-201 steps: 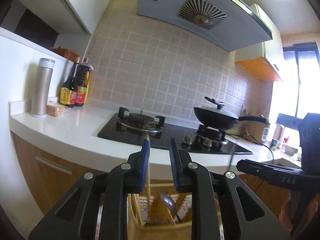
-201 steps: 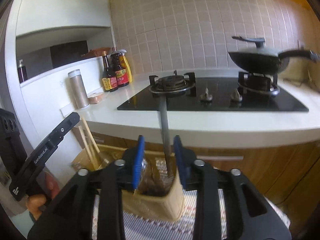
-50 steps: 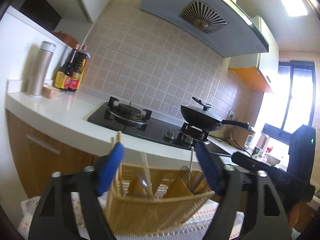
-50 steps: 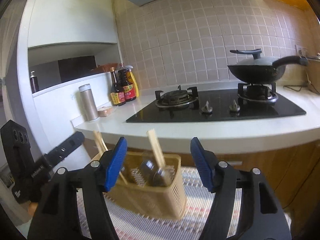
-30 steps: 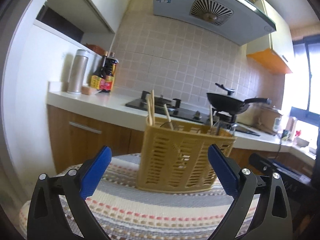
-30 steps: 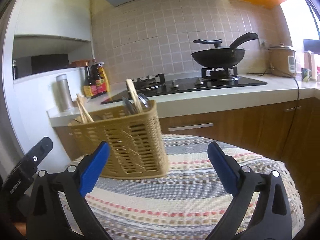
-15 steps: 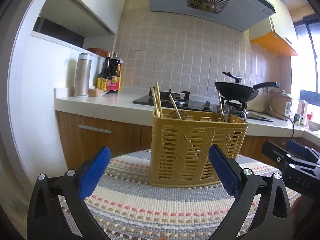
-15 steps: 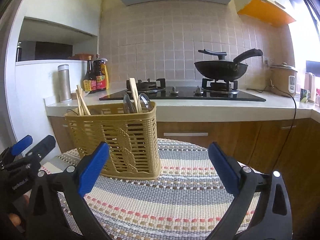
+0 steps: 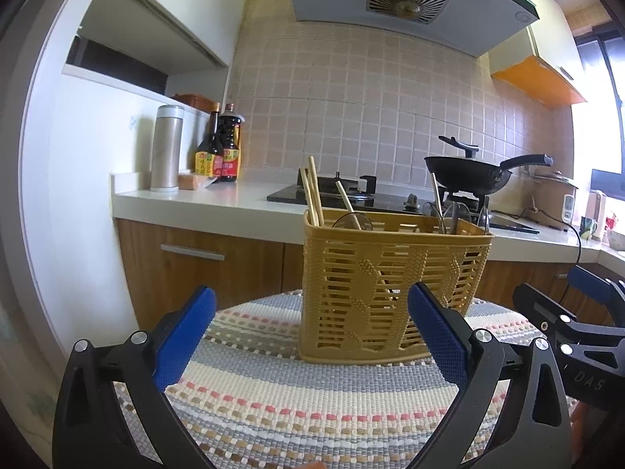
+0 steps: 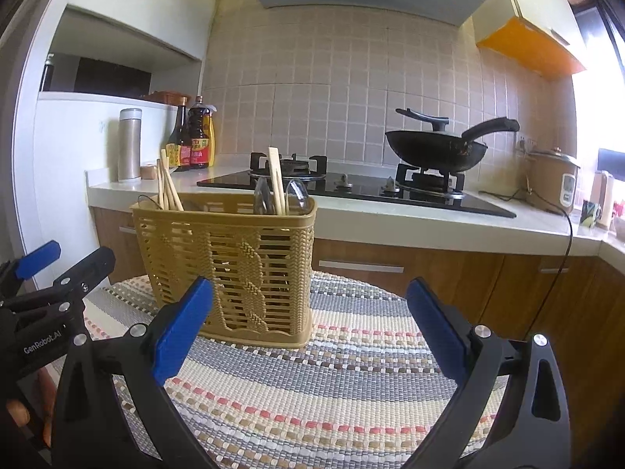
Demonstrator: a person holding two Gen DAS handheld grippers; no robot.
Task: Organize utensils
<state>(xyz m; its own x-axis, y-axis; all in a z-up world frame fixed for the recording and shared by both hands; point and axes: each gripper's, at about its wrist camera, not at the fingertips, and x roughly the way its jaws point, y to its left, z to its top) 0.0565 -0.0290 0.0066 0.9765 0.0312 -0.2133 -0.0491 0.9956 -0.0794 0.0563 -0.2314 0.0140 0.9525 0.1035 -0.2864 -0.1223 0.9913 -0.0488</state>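
Note:
A tan plastic utensil basket [image 9: 390,293] stands upright on a striped woven mat [image 9: 293,402]; it also shows in the right wrist view [image 10: 230,265]. Wooden chopsticks [image 9: 314,195] and metal spoons [image 9: 449,213] stick up from its compartments. My left gripper [image 9: 310,338] is open and empty, low over the mat in front of the basket. My right gripper [image 10: 308,330] is open and empty, to the right of the basket. Each gripper shows at the edge of the other's view: the right one in the left wrist view [image 9: 578,312], the left one in the right wrist view [image 10: 50,273].
Behind the mat runs a white kitchen counter [image 9: 203,195] with wooden cabinets below. On it are a steel flask [image 9: 166,148], sauce bottles [image 9: 218,148], a black gas hob [image 10: 351,187], a black wok [image 10: 437,148] and a rice cooker [image 10: 550,179].
Both grippers let go of utensils into the basket, opened wide and drew back and down to mat level. In the last half second they hardly moved.

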